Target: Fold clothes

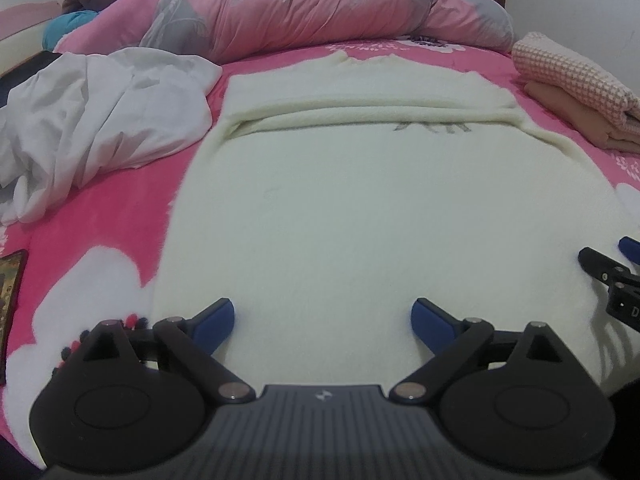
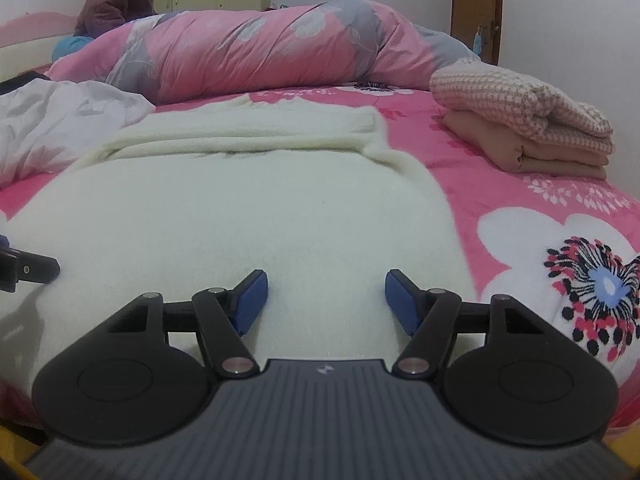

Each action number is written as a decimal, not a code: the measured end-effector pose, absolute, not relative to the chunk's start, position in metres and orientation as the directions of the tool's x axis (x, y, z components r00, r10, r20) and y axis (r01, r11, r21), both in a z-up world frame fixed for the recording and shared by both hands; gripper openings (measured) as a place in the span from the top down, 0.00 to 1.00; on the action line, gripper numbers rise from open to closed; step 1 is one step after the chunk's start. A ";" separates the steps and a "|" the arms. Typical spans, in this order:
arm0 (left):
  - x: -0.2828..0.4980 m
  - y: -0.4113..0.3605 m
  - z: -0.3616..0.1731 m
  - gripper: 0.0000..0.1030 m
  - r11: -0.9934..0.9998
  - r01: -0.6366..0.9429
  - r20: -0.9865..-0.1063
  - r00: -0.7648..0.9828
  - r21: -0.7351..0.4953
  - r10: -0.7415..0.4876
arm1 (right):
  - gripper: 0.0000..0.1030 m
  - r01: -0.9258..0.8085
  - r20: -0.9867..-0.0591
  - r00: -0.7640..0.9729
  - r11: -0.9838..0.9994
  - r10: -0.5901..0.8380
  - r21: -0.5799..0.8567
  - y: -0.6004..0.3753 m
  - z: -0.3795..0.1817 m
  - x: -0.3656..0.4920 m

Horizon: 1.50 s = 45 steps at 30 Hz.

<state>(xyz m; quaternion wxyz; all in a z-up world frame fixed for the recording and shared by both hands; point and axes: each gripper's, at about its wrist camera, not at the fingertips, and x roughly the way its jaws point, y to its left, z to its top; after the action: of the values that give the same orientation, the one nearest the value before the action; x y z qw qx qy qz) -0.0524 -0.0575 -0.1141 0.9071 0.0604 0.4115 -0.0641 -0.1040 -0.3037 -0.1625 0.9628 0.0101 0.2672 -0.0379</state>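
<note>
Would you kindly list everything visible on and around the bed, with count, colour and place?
cream sweater: one, cream, spread flat mid-bed, sleeves folded across its far part
white garment: one, white, crumpled left of the sweater
folded clothes stack: two pieces, pink-checked knit on peach, right of the sweater
duvet: one, pink and grey floral, bunched along the far side
bed cover: one, pink with white flowers, under everything
seated person: one, purple jacket, far left corner
dark flat object: one, left bed edge, unidentifiable
left gripper: black, blue pads, open over the sweater's near hem
right gripper: same colours, open, near hem's right part
</note>
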 end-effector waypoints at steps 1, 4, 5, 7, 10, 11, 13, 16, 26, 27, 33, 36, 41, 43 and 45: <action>-0.052 -0.058 -0.114 0.06 0.984 0.166 -0.755 0.653 0.059 -0.065 | 0.37 0.079 -0.514 0.855 0.997 -0.068 0.000 -0.303 -0.163 -0.104; -0.052 -0.058 -0.114 0.06 0.984 0.165 -0.757 0.651 0.062 -0.061 | 0.37 0.081 -0.512 0.856 0.997 -0.068 0.003 -0.303 -0.163 -0.105; -0.052 -0.058 -0.114 0.06 0.984 0.165 -0.757 0.650 0.064 -0.060 | 0.37 0.081 -0.511 0.857 0.997 -0.067 0.005 -0.303 -0.163 -0.106; -0.052 -0.058 -0.114 0.05 0.984 0.166 -0.758 0.650 0.067 -0.058 | 0.37 0.082 -0.509 0.858 0.997 -0.067 0.007 -0.303 -0.164 -0.106; -0.052 -0.059 -0.114 0.05 0.984 0.164 -0.759 0.649 0.072 -0.053 | 0.37 0.083 -0.506 0.860 0.996 -0.068 0.008 -0.302 -0.165 -0.107; -0.052 -0.059 -0.114 0.05 0.984 0.163 -0.759 0.649 0.074 -0.051 | 0.37 0.084 -0.504 0.861 0.996 -0.068 0.008 -0.302 -0.165 -0.108; -0.052 -0.059 -0.114 0.05 0.984 0.163 -0.759 0.649 0.078 -0.047 | 0.37 0.084 -0.501 0.863 0.996 -0.068 0.009 -0.302 -0.165 -0.109; -0.053 -0.060 -0.114 0.05 0.983 0.162 -0.759 0.650 0.086 -0.040 | 0.36 0.083 -0.498 0.865 0.997 -0.067 0.010 -0.303 -0.166 -0.109; -0.053 -0.065 -0.113 0.04 0.981 0.151 -0.756 0.654 0.121 -0.008 | 0.36 0.074 -0.483 0.874 0.997 -0.055 0.021 -0.306 -0.167 -0.111; -0.053 -0.065 -0.113 0.04 0.981 0.150 -0.755 0.655 0.124 -0.005 | 0.36 0.072 -0.482 0.875 0.997 -0.053 0.021 -0.306 -0.167 -0.111; -0.057 -0.048 -0.114 0.03 0.981 0.183 -0.751 0.656 0.067 -0.071 | 0.37 0.049 -0.487 0.873 0.999 -0.035 0.017 -0.316 -0.163 -0.118; -0.065 -0.025 -0.115 0.03 0.979 0.201 -0.738 0.664 0.022 -0.120 | 0.38 0.060 -0.491 0.871 0.998 -0.039 0.029 -0.331 -0.161 -0.128; -0.086 0.014 -0.110 0.03 0.969 0.246 -0.718 0.669 -0.027 -0.189 | 0.37 0.118 -0.500 0.858 0.992 -0.119 -0.034 -0.340 -0.154 -0.141; -0.095 0.027 -0.109 0.03 0.962 0.271 -0.715 0.664 -0.039 -0.216 | 0.37 0.173 -0.505 0.846 0.984 -0.171 -0.043 -0.346 -0.152 -0.145; -0.104 0.040 -0.109 0.03 0.955 0.287 -0.715 0.653 -0.071 -0.249 | 0.37 0.217 -0.512 0.841 0.976 -0.174 0.026 -0.359 -0.149 -0.151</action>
<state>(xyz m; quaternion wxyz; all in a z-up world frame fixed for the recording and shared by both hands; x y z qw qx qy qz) -0.1035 0.0397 -0.1091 0.9089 0.0242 0.3894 -0.1474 -0.1508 -0.3585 -0.1490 0.9585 0.0415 0.2628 -0.1021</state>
